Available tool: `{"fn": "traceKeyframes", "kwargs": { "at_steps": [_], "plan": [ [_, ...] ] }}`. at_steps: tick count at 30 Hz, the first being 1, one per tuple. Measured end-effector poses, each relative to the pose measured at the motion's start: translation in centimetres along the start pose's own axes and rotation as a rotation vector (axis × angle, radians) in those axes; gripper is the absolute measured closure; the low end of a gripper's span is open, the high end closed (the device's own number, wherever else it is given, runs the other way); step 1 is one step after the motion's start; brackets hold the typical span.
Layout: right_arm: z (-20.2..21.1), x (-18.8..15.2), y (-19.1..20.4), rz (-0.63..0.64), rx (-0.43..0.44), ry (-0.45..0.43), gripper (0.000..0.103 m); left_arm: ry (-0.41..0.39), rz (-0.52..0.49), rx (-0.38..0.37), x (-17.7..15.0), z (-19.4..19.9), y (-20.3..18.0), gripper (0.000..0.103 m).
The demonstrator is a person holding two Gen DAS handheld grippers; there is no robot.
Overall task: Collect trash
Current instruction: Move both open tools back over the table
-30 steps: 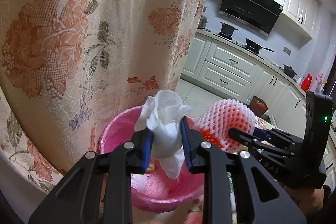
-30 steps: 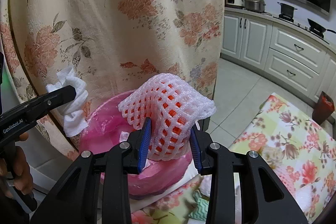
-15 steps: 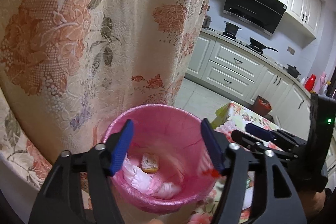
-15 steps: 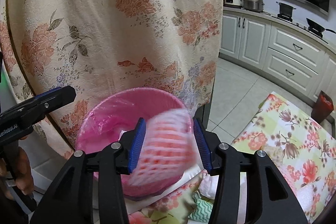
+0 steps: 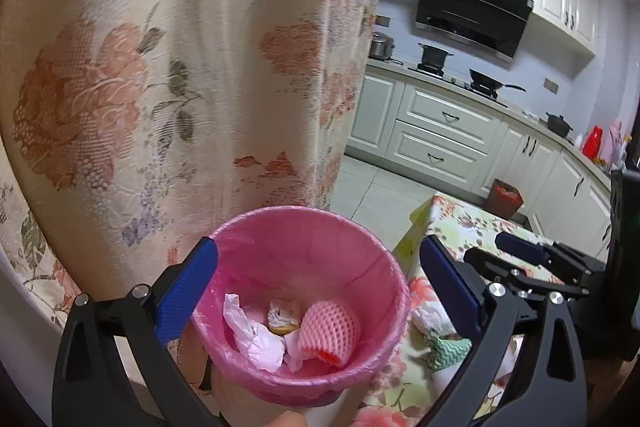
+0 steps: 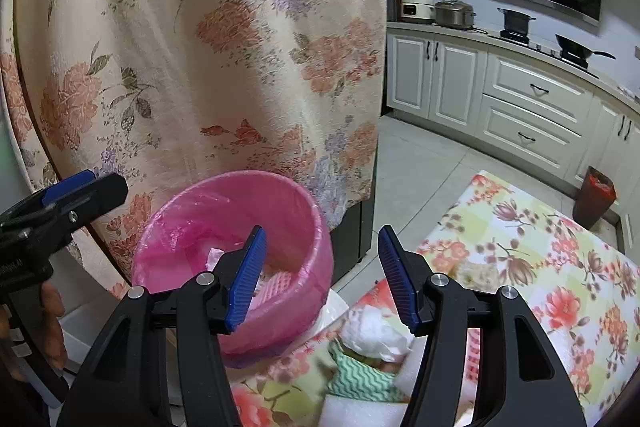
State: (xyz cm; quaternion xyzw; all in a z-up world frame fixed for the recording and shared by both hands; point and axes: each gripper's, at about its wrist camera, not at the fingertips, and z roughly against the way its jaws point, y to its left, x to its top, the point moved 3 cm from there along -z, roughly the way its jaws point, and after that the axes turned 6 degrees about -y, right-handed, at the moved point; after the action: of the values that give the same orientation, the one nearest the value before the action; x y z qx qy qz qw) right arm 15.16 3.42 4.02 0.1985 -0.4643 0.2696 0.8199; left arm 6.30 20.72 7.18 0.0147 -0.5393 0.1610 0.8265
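Observation:
A bin lined with a pink bag (image 5: pixel 304 227) (image 6: pixel 316 227) stands by the table corner. Inside lie a pink foam fruit net (image 5: pixel 328 327) (image 6: pixel 276 285), crumpled white tissue (image 5: pixel 256 339) and a food scrap (image 5: pixel 284 313). My left gripper (image 5: pixel 316 291) is wide open and empty just above the bin. My right gripper (image 6: pixel 322 277) is open and empty over the bin's right rim; it also shows in the left wrist view (image 5: pixel 524 251). On the table lie a white tissue wad (image 6: pixel 376 331) and a green-white zigzag wrapper (image 6: pixel 356 375) (image 5: pixel 446 347).
A floral curtain (image 5: pixel 180 67) (image 6: pixel 200 47) hangs close behind the bin. The table has a floral cloth (image 6: pixel 540 267). White foam pieces (image 6: pixel 360 411) lie at its near edge. Kitchen cabinets (image 6: pixel 520 99) and a small red floor bin (image 6: pixel 596 199) stand beyond.
Both grippers opened. The left let go of the white tissue and the right let go of the foam net; both now lie in the bin.

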Motion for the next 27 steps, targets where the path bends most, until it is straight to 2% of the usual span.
{"fn": "traceKeyframes", "kwargs": {
  "at_steps": [6,12,19,27],
  "plan": [
    [2.6,-0.8,-2.3,-0.022,-0.045,-0.027,0.043,-0.004,-0.028,-0.04,-0.5,0.6,-2.5,0.005],
    [5.7,-2.1,-6.0,-0.072,-0.119,-0.047,0.04,0.014,-0.023,-0.114,-1.5,1.3,-5.5,0.005],
    [9.2,-4.8,-10.3,-0.134,-0.194,-0.046,0.038,0.04,-0.091,-0.155,-3.2,1.7,-9.9,0.007],
    [12.1,-8.3,-13.6,-0.182,-0.255,-0.031,0.031,0.075,-0.108,-0.212,-5.3,2.2,-13.2,0.01]
  ]
}}
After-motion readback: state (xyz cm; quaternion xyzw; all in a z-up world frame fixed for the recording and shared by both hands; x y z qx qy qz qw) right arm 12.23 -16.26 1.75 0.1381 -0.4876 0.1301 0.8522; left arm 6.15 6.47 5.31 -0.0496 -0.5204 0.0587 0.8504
